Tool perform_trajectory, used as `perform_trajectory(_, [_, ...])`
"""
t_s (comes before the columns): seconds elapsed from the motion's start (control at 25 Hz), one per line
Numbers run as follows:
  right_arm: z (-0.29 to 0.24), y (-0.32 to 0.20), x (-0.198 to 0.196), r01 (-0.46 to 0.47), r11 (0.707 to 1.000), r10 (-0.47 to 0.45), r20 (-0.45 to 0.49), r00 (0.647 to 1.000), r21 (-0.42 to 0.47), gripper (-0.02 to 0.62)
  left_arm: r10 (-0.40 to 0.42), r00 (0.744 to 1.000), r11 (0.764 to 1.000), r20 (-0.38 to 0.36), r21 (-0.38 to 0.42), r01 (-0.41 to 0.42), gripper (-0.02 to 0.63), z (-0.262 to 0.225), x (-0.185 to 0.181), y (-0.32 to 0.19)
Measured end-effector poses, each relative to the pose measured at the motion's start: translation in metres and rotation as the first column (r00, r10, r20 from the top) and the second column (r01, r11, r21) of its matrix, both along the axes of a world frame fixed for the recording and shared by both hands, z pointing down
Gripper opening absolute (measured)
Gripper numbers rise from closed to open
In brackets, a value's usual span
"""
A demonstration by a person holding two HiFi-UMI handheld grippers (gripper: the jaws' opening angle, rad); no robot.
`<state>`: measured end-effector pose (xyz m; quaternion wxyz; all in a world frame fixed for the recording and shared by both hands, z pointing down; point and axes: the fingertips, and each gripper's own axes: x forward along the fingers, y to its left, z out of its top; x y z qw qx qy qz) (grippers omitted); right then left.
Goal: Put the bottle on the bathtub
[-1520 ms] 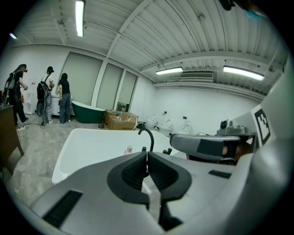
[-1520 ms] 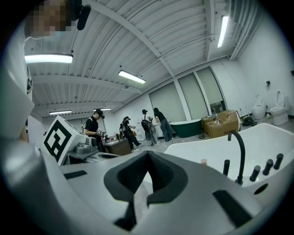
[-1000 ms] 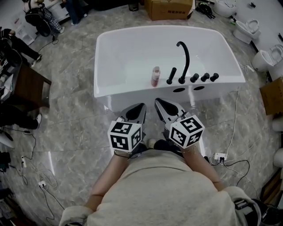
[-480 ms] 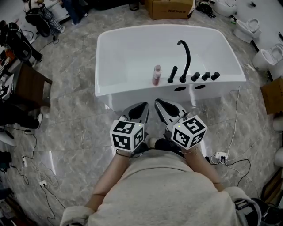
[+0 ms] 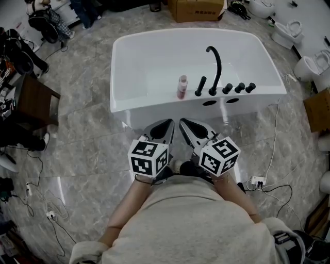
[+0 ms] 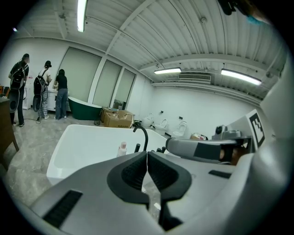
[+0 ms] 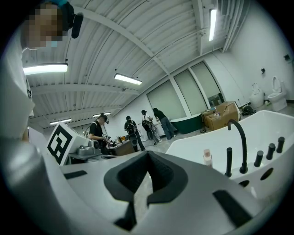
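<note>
A small pink bottle [image 5: 182, 86] with a pale cap stands upright on the near rim of the white bathtub [image 5: 129, 72], just left of the black tap fittings. It also shows in the left gripper view as the bottle [image 6: 121, 149] and in the right gripper view as the bottle [image 7: 207, 157]. My left gripper [image 5: 167, 124] and right gripper [image 5: 181, 122] hover side by side in front of the tub, short of its rim and apart from the bottle. Both are shut with nothing between the jaws.
A black arched faucet [image 5: 215, 64] and several black knobs [image 5: 238, 88] line the tub's near rim right of the bottle. Cardboard box [image 5: 198, 9] beyond the tub, toilets [image 5: 309, 67] at right, a dark wooden table [image 5: 33, 100] at left, cables on the marble floor. People stand far left.
</note>
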<state>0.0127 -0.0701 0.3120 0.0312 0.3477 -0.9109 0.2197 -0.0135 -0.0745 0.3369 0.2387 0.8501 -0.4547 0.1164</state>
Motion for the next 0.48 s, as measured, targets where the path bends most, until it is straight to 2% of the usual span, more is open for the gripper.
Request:
perform_trajectory(0.24, [0.003,0.002,-0.001,0.025,1.000,-0.025,0.007,1.000,-0.015,-0.002,0.013,1.000,1.000,0.013,-0.010,-0.013,0.009,0.003,0.003,0.003])
perform_trajectory(0.48, [0.006,0.004,0.008,-0.008,1.000,0.008,0.021,1.000,-0.013,-0.002,0.004,0.999,1.000,0.036,-0.017,-0.003,0.009,0.009,0.004,0.006])
